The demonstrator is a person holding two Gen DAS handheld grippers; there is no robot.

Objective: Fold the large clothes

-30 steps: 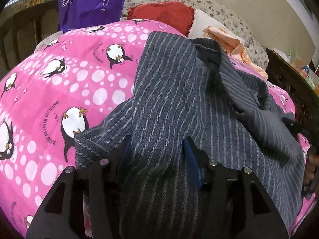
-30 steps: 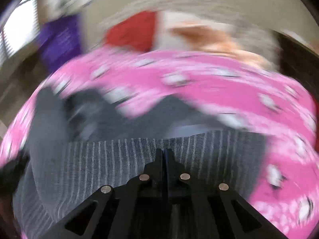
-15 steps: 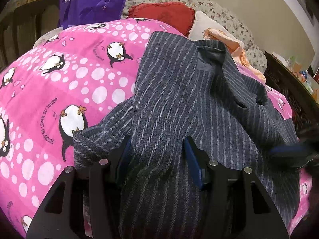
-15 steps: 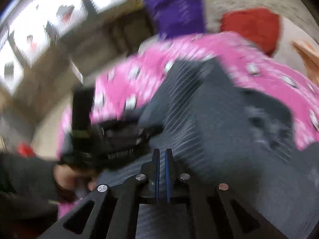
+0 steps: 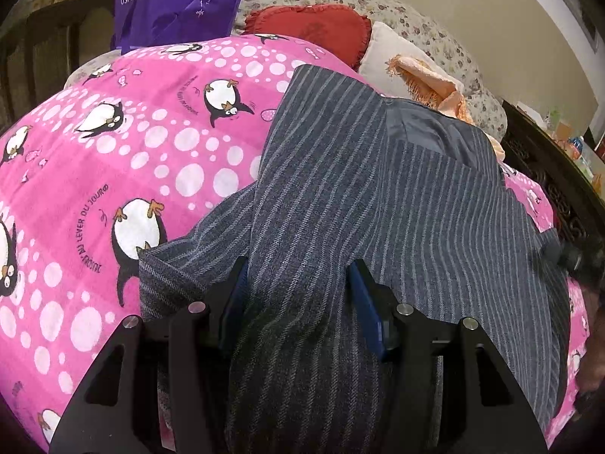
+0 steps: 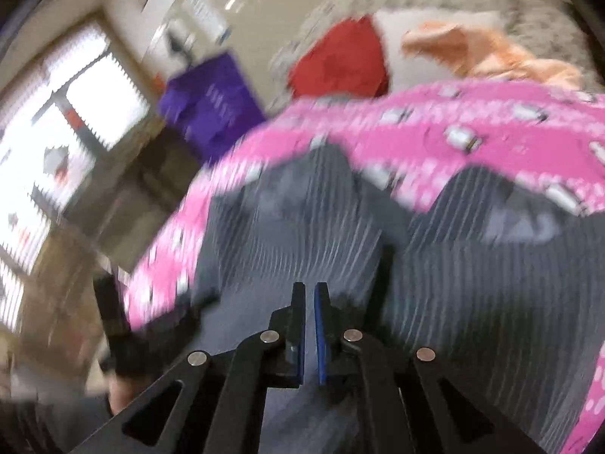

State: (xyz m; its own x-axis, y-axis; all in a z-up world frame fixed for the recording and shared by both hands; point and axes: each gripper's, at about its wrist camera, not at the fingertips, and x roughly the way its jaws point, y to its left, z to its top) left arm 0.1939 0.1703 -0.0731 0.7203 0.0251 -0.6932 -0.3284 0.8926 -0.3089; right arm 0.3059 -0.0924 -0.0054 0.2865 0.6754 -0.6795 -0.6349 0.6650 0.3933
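Observation:
A dark grey striped garment (image 5: 378, 196) lies partly folded on a pink penguin blanket (image 5: 124, 143). My left gripper (image 5: 298, 283) is open, its fingers on either side of a raised fold of the cloth at the near edge. In the blurred right wrist view the same garment (image 6: 302, 234) lies below my right gripper (image 6: 310, 295). Its jaws stand almost closed with a thin gap and no cloth shows between them. The right gripper's dark body shows at the far right of the left wrist view (image 5: 574, 257).
A purple bag (image 5: 177, 0), a red heart cushion (image 5: 314, 30), a white pillow and an orange cloth (image 5: 431, 83) lie at the head of the bed. Dark wooden furniture (image 5: 559, 189) runs along the right side. A window (image 6: 56, 143) is at left.
My right gripper swung across the garment, laid its flap over, and its jaws parted slightly from the cloth. The garment's right half now lies flatter. My left gripper stayed put.

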